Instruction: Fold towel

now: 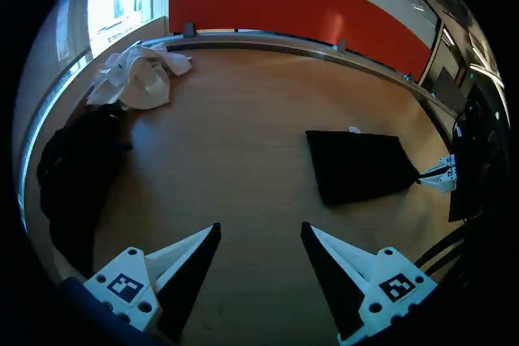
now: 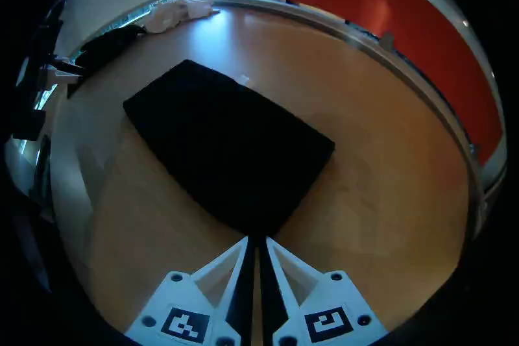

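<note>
Tabletop (image 1: 246,106): black towel (image 2: 227,145) lies flat near its middle, clear of all edges. Right gripper (image 2: 259,245) jaws pinched together on the towel's corner (presumably to lift it for folding). Left gripper (image 1: 260,225) jaws apart over bare wood, free to assist.

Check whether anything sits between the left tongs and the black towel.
Nothing visible does: bare wooden table separates the open left tongs from the black towel. The white cloth heap and the dark bundle lie off to the other side, and the right tongs pinch the towel's corner.
</note>
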Demonstrator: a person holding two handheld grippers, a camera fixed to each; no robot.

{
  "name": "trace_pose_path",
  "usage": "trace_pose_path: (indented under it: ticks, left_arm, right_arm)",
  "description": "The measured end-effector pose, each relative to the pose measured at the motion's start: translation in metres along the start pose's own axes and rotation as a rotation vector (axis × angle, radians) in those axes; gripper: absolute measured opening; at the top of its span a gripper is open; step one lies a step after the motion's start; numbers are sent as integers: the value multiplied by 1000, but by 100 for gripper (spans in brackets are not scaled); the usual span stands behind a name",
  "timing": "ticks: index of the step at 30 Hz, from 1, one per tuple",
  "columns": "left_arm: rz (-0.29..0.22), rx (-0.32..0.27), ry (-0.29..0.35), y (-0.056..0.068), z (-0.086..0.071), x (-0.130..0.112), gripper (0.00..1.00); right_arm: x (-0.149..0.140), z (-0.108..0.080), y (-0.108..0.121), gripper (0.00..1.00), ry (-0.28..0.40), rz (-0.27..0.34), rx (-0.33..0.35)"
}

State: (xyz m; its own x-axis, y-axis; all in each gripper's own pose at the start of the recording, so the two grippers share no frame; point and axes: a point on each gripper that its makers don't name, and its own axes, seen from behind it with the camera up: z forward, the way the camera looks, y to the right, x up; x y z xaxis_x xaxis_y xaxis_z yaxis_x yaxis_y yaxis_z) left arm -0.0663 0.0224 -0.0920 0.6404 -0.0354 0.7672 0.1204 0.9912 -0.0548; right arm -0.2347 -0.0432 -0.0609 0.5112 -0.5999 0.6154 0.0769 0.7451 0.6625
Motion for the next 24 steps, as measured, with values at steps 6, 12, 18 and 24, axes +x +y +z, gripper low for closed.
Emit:
trace_pose_path:
  ticks: [6, 12, 18, 24]
  left_arm:
    - [-16, 11, -2, -5, -8, -5, 92]
    - [-38, 20, -2, -12, -16, -12, 92]
    - [-43, 32, 2, -17, -22, -16, 92]
    - [-49, 32, 7, -17, -25, -18, 92]
  right_arm:
    - [21, -12, 0, 4, 31, -37, -14]
    - [60, -26, -4, 4, 90, -79, -23]
    - [99, -38, -11, 4, 136, -132, -26]
    - [127, -45, -19, 4, 168, -179, -26]
